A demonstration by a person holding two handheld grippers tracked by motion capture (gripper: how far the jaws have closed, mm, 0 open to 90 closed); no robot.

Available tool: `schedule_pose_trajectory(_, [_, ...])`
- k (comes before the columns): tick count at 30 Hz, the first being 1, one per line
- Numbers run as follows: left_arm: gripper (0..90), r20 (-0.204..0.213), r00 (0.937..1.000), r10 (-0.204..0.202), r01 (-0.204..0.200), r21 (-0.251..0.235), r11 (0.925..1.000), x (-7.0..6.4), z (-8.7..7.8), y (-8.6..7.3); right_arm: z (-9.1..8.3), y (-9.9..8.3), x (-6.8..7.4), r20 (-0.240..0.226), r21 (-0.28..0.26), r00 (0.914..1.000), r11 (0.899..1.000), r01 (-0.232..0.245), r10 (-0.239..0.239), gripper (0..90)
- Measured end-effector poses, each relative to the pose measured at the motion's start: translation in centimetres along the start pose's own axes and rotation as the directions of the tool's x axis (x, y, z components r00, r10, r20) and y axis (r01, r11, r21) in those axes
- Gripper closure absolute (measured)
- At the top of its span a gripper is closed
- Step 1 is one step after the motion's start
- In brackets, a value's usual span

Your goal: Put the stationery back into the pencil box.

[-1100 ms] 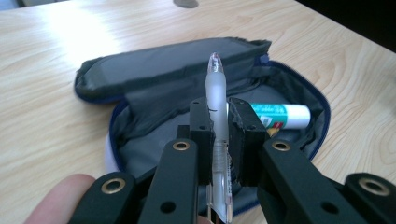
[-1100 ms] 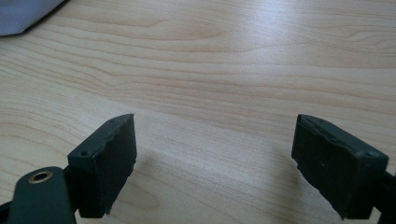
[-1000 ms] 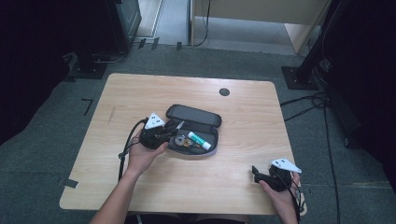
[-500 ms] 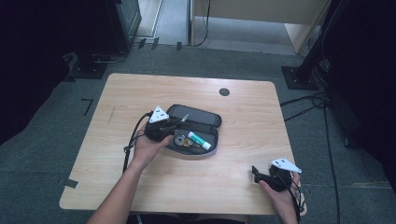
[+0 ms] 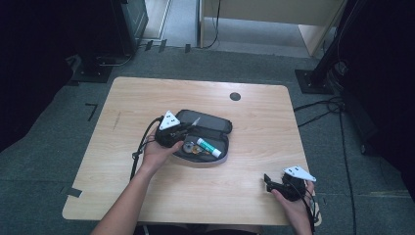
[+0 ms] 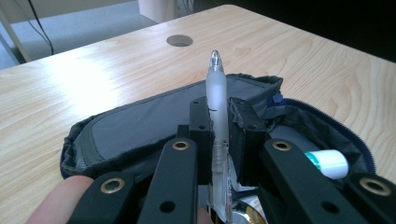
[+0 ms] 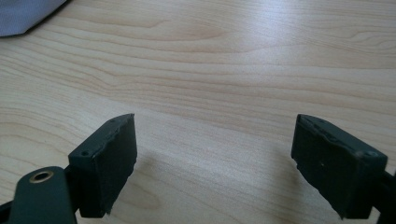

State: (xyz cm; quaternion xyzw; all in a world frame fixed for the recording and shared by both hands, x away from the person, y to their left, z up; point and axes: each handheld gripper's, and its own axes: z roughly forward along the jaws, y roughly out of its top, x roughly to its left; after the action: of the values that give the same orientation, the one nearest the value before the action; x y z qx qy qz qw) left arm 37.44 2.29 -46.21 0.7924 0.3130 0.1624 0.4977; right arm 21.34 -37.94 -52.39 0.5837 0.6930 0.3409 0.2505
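wooden table (image 5: 122, 98), open pencil case (image 5: 215, 122)

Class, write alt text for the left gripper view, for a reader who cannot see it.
The left claw is shut on a frosted clear pen, held pointing away over an open dark pencil case on a light wooden table. A white tube with a green band lies inside the case at right, and a round cable hole sits in the table beyond.

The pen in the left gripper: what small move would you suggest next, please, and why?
Probably carry the pen clear of the case and set it on the table: the left gripper is shut on it above the open case.
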Motion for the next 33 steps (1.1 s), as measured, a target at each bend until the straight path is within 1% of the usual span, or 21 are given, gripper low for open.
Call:
schedule_pose_trajectory(3, [81.3, 0.004, 1.0000, -0.004, 0.004, -0.010, 0.9999, 0.0, 0.2, -0.1, 0.0, 0.0, 0.0, -0.001, -0.001, 1.0000, 1.000, 0.002, -0.002, 14.1])
schedule_pose_trajectory(7, [81.2, -0.007, 0.9998, 0.019, -0.019, 0.000, 0.9998, 0.1, 0.4, -0.3, 0.0, 0.0, 0.0, -0.002, -0.003, 1.0000, 1.000, 0.003, -0.003, 14.1])
schedule_pose_trajectory(9, [81.0, -0.001, 0.9998, 0.020, -0.020, 0.004, 0.9998, 0.1, 0.5, -0.5, 0.0, 0.0, 0.0, -0.004, -0.003, 1.0000, 1.000, 0.002, -0.002, 14.1])
schedule_pose_trajectory(17, [80.0, 0.020, 0.9976, 0.066, -0.067, 0.035, 0.9972, -0.5, 0.7, -0.8, 0.0, 0.0, 0.0, -0.005, -0.003, 1.0000, 1.000, 0.003, -0.003, 14.2])
schedule_pose_trajectory(19, [79.4, 0.033, 0.9978, 0.057, -0.058, 0.029, 0.9979, -0.7, 0.6, -0.8, 0.0, 0.0, 0.0, -0.005, -0.003, 1.0000, 1.000, 0.003, -0.003, 14.2])
schedule_pose_trajectory(23, [77.0, 0.059, 0.9966, 0.059, -0.060, 0.026, 0.9978, -0.9, 0.5, -0.7, 0.0, 0.0, -0.1, -0.005, -0.003, 1.0000, 1.000, 0.002, -0.002, 14.2])
schedule_pose_trajectory(25, [76.6, 0.054, 0.9967, 0.060, -0.062, 0.035, 0.9974, -1.0, 0.5, -0.7, 0.0, 0.0, -0.1, -0.005, -0.003, 1.0000, 1.000, 0.002, -0.002, 14.3])
schedule_pose_trajectory(28, [75.6, 0.054, 0.9974, 0.048, -0.051, 0.041, 0.9979, -0.9, 0.5, -0.7, 0.0, 0.0, -0.1, -0.005, -0.003, 1.0000, 1.000, 0.002, -0.002, 14.2])
schedule_pose_trajectory(30, [75.1, 0.059, 0.9977, 0.035, -0.037, 0.034, 0.9987, -0.9, 0.3, -0.6, -0.1, 0.0, -0.1, -0.005, -0.003, 1.0000, 1.000, 0.002, -0.002, 14.3])
schedule_pose_trajectory(33, [73.1, 0.063, 0.9974, 0.033, -0.035, 0.031, 0.9989, -1.0, 0.1, -0.6, -0.1, 0.0, -0.1, -0.006, -0.002, 1.0000, 1.000, 0.002, -0.002, 14.3])
